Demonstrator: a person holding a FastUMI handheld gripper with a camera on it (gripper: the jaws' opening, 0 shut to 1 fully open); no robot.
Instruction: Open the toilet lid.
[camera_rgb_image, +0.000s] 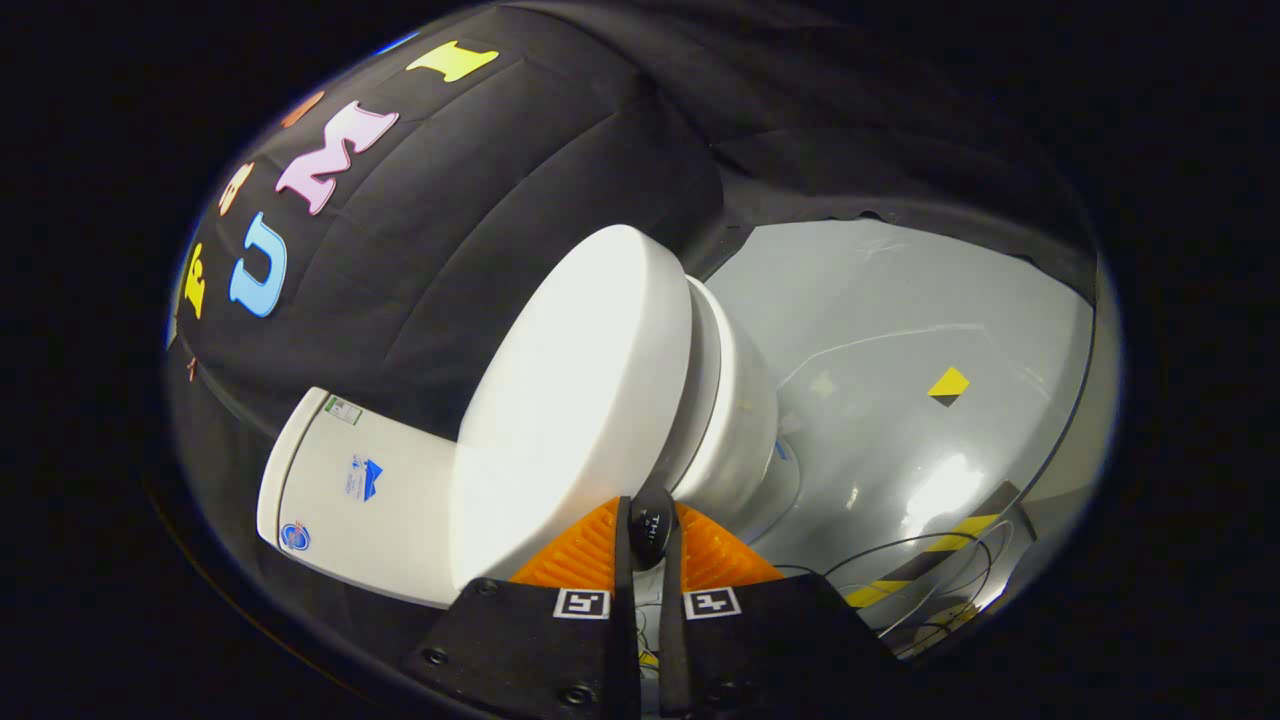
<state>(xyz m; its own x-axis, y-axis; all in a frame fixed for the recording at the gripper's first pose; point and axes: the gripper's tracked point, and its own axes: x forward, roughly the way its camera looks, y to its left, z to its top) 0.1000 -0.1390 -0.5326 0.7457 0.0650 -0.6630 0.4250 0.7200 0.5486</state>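
Tool (648, 535): nearest item, its two fingers drawn almost together with only a thin slit between them, gripping nothing; a small dark rounded part sits at the tips. Toilet lid (570, 400): white, directly ahead of the fingers, its edge close to the tips, lying down on the seat, not yet raised. Toilet bowl (735, 420): white, against the lid's far face. Tank (360, 490): white, adjoining the lid at its hinge end, bearing small stickers. Floor (900, 340): pale grey, glossy, beyond the bowl, with a yellow-and-black marker (948, 385), striped tape (935, 560) and thin cables (900, 560).
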